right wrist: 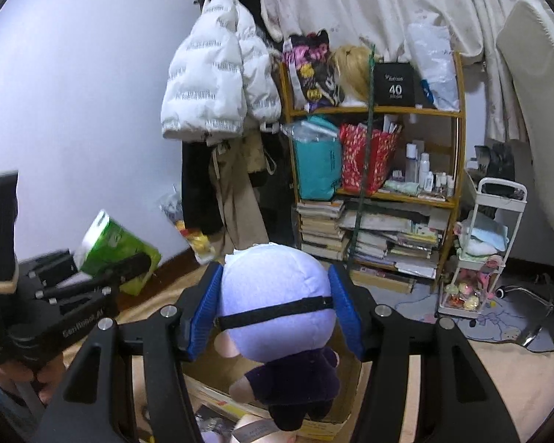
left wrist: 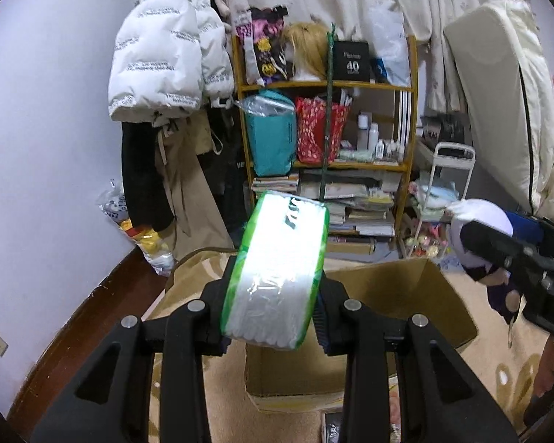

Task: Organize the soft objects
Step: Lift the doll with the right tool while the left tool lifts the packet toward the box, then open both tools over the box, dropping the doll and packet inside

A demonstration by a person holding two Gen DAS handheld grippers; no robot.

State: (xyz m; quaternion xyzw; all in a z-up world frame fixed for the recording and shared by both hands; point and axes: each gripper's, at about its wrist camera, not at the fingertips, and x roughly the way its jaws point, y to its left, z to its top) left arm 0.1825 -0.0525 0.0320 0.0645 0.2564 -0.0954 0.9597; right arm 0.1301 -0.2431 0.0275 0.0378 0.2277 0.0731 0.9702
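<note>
While neither item is boxed yet, the left wrist view shows the left tool [left wrist: 273,313] pinching a tissue pack [left wrist: 277,273] above an open cardboard box [left wrist: 439,302]. Only the right wrist view shows the right tool [right wrist: 275,313] clamping a plush doll [right wrist: 277,295] by its head over the box.

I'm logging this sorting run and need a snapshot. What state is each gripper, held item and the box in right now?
left gripper: shut on the tissue pack.
tissue pack: held up, tilted, above the box.
right gripper: shut on the plush doll.
plush doll: gripped by the head, body hanging.
cardboard box: open, flaps up.
</note>
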